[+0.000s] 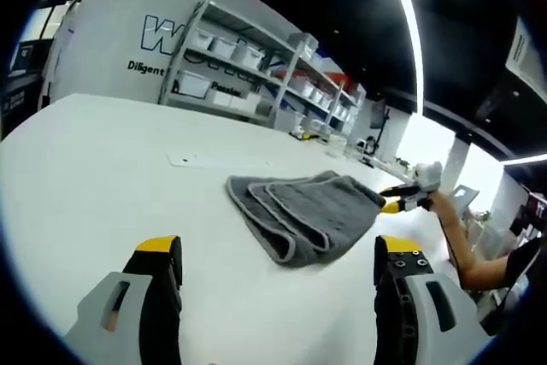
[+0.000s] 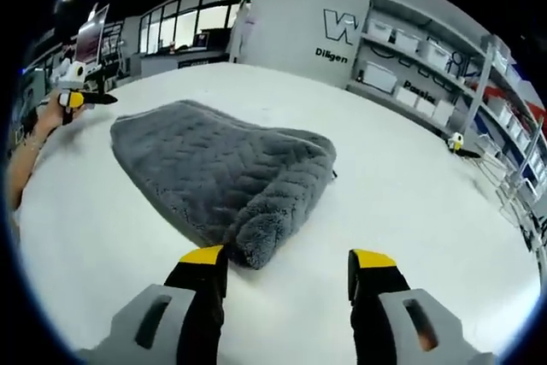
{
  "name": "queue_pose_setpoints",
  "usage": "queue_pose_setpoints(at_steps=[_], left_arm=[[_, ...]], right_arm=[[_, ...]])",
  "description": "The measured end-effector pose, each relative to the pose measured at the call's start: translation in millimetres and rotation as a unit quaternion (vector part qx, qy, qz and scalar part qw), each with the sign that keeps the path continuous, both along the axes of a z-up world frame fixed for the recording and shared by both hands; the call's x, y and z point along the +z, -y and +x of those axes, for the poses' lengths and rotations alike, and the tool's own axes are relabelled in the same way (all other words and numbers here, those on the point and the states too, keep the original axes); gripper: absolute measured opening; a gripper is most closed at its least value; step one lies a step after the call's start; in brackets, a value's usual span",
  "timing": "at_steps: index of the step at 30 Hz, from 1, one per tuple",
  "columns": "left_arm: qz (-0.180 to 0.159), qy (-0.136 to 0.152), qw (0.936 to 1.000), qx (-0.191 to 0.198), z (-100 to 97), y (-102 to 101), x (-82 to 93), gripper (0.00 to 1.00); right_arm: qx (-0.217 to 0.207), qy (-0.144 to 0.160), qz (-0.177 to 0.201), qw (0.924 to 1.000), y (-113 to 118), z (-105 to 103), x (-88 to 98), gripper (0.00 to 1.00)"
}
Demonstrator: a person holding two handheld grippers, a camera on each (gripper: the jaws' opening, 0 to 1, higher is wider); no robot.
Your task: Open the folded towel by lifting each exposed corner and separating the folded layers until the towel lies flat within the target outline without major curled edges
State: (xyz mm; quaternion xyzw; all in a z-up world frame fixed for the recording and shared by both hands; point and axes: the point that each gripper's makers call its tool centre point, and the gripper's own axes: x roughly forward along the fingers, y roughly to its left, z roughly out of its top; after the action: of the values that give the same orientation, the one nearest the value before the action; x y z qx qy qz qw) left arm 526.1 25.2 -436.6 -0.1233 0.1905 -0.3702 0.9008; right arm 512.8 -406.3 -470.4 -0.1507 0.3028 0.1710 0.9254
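A grey folded towel [image 1: 303, 211] lies on the white table [image 1: 102, 168], its stacked, hemmed layers showing along the near edge. My left gripper [image 1: 279, 247] is open just short of that edge, with nothing between its jaws. My right gripper [image 1: 403, 199] is at the towel's far right corner, held by a hand. In the right gripper view the towel [image 2: 222, 168] lies ahead with its fluffy near corner beside the left jaw; my right gripper [image 2: 289, 258] stands open and holds nothing. The left gripper [image 2: 81, 98] shows beyond the towel's far left side.
Metal shelves with white bins [image 1: 248, 57] [image 2: 410, 57] stand behind the table [image 2: 410, 194]. A small yellow-and-black object [image 2: 457, 143] lies near the far table edge. A flat pale strip [image 1: 205, 160] lies on the table beyond the towel. A person's arm [image 1: 479, 267] reaches in from the right.
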Motion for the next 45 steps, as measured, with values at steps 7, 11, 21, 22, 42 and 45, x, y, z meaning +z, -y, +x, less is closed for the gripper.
queue_pose_setpoints(at_steps=[7,11,21,22,42,45], left_arm=[[-0.012,0.000,0.9999,-0.004,0.0,2,1.7,0.91],[-0.008,0.002,1.0000,-0.002,0.6,2,1.6,0.91],[-0.014,0.006,0.9999,0.000,0.6,-2,5.5,0.91],[-0.013,0.006,0.9999,0.000,0.5,-2,5.6,0.91],[-0.013,0.013,0.9998,-0.002,-0.5,-3,11.4,0.92],[-0.014,0.012,0.9998,-0.002,-0.6,-3,11.6,0.92]], right_arm=[[-0.020,-0.008,0.019,0.9996,2,0,-0.5,0.96],[-0.025,-0.020,0.035,0.9989,2,-2,-2.8,0.99],[-0.034,-0.025,0.070,0.9966,-2,-5,-1.4,0.99],[-0.036,-0.025,0.074,0.9963,-3,-5,-1.4,0.99],[-0.011,0.010,0.096,0.9953,-18,-1,15.5,0.99],[0.001,0.020,0.102,0.9945,-25,-1,22.4,0.99]])
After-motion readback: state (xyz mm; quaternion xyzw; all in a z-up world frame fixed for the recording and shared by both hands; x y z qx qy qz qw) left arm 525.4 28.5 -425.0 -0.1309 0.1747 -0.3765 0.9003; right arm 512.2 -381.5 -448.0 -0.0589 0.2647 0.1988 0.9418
